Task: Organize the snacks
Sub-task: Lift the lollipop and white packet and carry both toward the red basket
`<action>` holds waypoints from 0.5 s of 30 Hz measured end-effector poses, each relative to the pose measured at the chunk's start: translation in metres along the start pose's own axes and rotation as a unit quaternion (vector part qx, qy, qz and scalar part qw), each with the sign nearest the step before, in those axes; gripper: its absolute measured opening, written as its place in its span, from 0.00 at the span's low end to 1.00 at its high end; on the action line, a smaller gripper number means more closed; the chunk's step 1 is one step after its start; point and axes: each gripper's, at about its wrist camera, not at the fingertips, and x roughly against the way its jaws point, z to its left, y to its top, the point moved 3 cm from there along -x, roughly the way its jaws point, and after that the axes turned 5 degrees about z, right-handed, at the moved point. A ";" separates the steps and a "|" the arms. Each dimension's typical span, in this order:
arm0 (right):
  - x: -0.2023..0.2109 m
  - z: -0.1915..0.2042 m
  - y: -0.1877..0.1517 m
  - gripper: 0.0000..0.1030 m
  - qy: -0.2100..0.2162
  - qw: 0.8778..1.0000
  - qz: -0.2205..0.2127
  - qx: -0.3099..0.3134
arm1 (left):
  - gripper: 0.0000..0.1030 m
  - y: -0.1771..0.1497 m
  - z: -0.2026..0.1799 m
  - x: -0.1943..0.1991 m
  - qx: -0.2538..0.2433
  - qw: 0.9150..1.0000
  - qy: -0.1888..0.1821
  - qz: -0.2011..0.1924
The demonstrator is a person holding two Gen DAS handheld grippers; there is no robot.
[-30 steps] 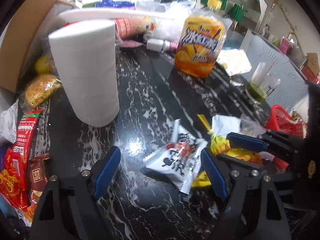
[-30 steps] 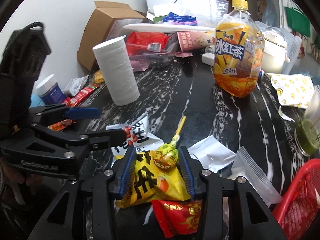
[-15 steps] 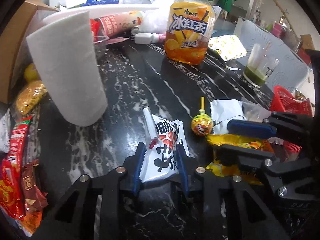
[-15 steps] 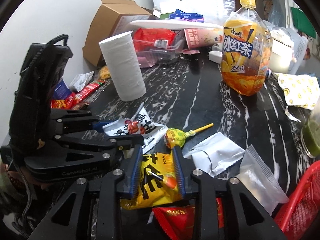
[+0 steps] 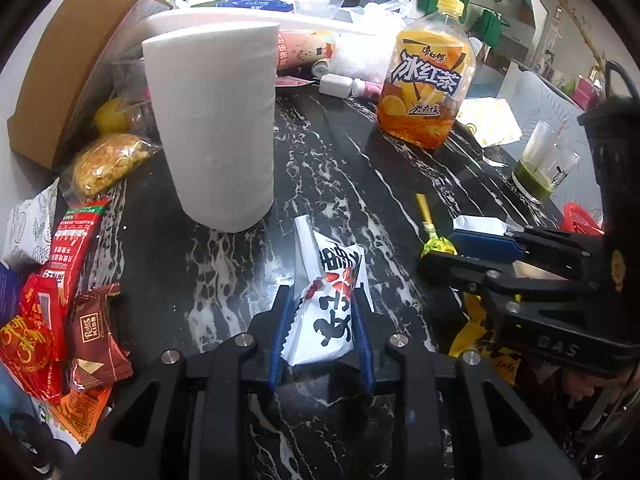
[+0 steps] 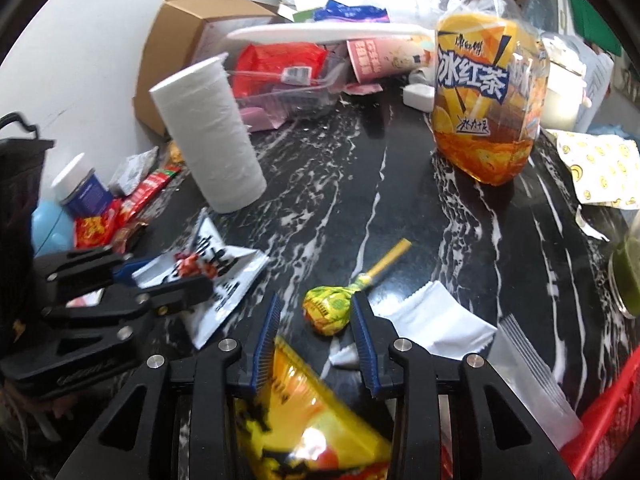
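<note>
Snacks litter the black marble table [image 5: 320, 152]; left gripper [image 5: 322, 320] pinches a white packet [image 5: 328, 312], right gripper [image 6: 316, 320] a yellow packet [image 6: 296, 408].

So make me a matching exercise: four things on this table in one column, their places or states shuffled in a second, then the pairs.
Things:
1. white packet
2. lollipop
3. tea bottle
4. paper roll

Places or states:
A. standing upright beside the cardboard box
B. lying on the table just ahead of the right gripper
C. standing upright, yellow cap on
D. pinched between the left gripper fingers

Pairs: 1-D, 2-B, 3-C, 4-A
</note>
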 end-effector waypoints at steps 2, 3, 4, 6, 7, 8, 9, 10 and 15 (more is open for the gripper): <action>-0.004 0.002 0.002 0.35 -0.011 1.000 -0.001 0.009 | 0.27 0.000 0.000 0.000 0.000 1.000 0.001 -0.001; -0.006 0.004 0.002 0.34 -0.020 1.000 -0.002 0.018 | 0.27 -0.001 -0.001 0.000 -0.001 1.000 0.002 -0.001; -0.007 0.005 0.001 0.25 -0.031 0.999 -0.003 0.026 | 0.27 -0.001 -0.001 0.000 -0.002 1.000 0.004 -0.001; -0.008 0.008 -0.001 0.23 -0.048 0.998 -0.008 0.046 | 0.27 -0.001 -0.002 -0.001 -0.004 1.000 0.004 -0.001; -0.007 0.009 -0.002 0.23 -0.042 0.998 -0.007 0.045 | 0.27 -0.001 -0.003 -0.001 -0.005 1.000 0.004 -0.001; -0.006 0.009 -0.002 0.23 -0.037 0.998 -0.007 0.043 | 0.27 -0.001 -0.004 0.000 -0.006 1.000 0.005 -0.001; -0.005 0.009 -0.003 0.23 -0.035 0.998 -0.009 0.043 | 0.27 -0.002 -0.005 0.001 -0.007 1.000 0.006 -0.002; -0.003 0.010 -0.003 0.23 -0.036 0.998 -0.012 0.045 | 0.27 -0.002 -0.006 0.002 -0.008 1.000 0.007 -0.003; 0.012 0.015 -0.005 0.23 -0.024 0.998 -0.023 0.046 | 0.27 -0.005 -0.009 0.015 -0.008 1.000 0.010 -0.013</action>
